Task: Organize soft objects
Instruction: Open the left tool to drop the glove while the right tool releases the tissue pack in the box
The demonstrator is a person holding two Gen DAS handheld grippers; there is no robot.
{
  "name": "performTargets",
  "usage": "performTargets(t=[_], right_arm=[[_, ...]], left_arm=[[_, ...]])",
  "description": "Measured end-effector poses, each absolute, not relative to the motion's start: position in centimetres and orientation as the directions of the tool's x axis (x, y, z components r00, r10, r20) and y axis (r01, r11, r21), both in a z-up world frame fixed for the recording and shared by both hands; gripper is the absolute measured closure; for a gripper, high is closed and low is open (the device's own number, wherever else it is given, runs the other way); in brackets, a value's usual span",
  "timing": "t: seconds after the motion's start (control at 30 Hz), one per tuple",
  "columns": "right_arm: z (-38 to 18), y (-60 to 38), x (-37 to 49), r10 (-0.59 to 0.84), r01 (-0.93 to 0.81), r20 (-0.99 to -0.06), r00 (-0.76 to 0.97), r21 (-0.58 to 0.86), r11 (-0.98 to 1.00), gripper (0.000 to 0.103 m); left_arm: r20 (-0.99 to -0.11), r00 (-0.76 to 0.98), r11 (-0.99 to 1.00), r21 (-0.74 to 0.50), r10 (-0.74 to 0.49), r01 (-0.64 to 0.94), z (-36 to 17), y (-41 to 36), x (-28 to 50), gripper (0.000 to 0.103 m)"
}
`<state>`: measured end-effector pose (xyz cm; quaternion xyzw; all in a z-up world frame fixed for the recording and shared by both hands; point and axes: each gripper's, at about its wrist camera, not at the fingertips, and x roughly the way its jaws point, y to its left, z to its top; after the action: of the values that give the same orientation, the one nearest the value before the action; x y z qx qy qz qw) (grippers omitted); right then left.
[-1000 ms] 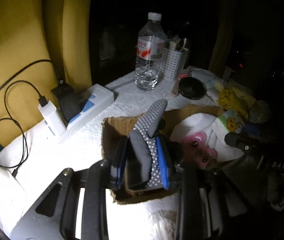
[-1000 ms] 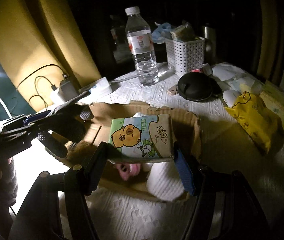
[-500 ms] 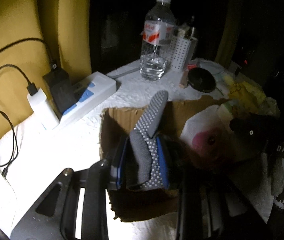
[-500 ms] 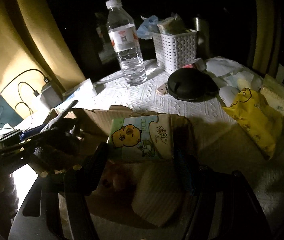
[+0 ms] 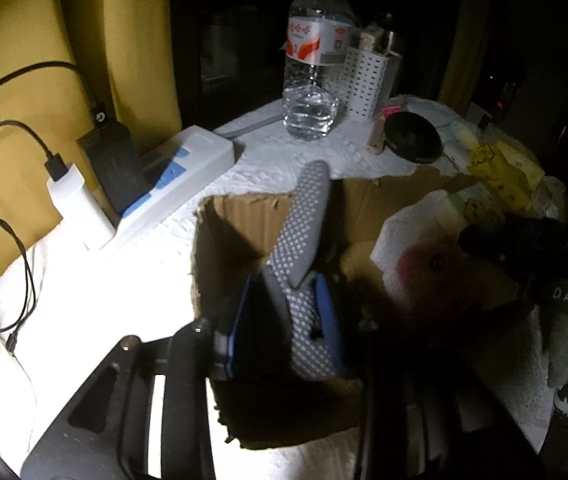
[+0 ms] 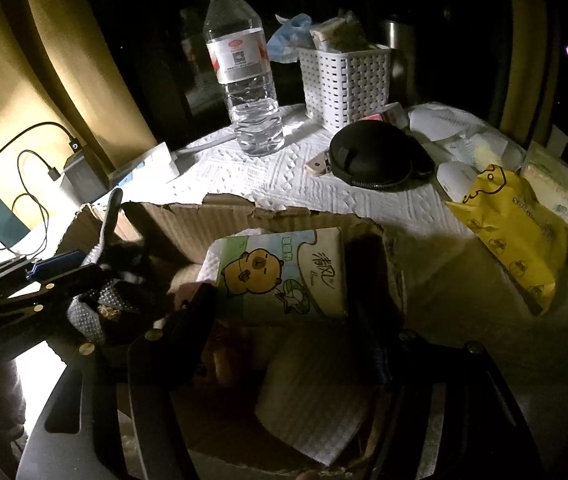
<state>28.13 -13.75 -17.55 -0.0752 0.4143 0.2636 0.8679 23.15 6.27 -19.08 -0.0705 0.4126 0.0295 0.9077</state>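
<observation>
Blue-padded fingers (image 5: 325,312) of the left gripper (image 5: 284,320) had just been opening around a grey dotted glove (image 5: 303,236) inside the cardboard box (image 5: 236,232); whether they still pressed it could not be told. Right gripper (image 6: 280,304) clamped a cartoon tissue pack (image 6: 280,276) over the box. Only the right view showed a yellow pouch (image 6: 515,232) at 3 o'clock; only the left view showed the power strip (image 5: 180,172) at 10 o'clock.

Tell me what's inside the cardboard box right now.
In the box: a dotted grey glove, a tissue pack, a white paper roll and something pink, partly shadowed. The floor beneath them is hidden.
</observation>
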Motion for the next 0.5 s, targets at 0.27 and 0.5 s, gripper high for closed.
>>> performTargets(t=[0.27,0.5], right_arm=[[-16.4,-14.0,27.0,0.405,-0.526,-0.743,0.532,0.084,0.847,0.024],[-15.4,-14.7,25.7,0.406,-0.526,-0.731,0.548,0.077,0.847,0.024]], left_arm=[[-0.736,0.677,0.987,-0.113,-0.005,-0.115,-17.7,6.1,22.2,0.049],[-0.720,0.694,0.987,-0.114,-0.002,-0.116,-16.5,5.6,20.7,0.043]])
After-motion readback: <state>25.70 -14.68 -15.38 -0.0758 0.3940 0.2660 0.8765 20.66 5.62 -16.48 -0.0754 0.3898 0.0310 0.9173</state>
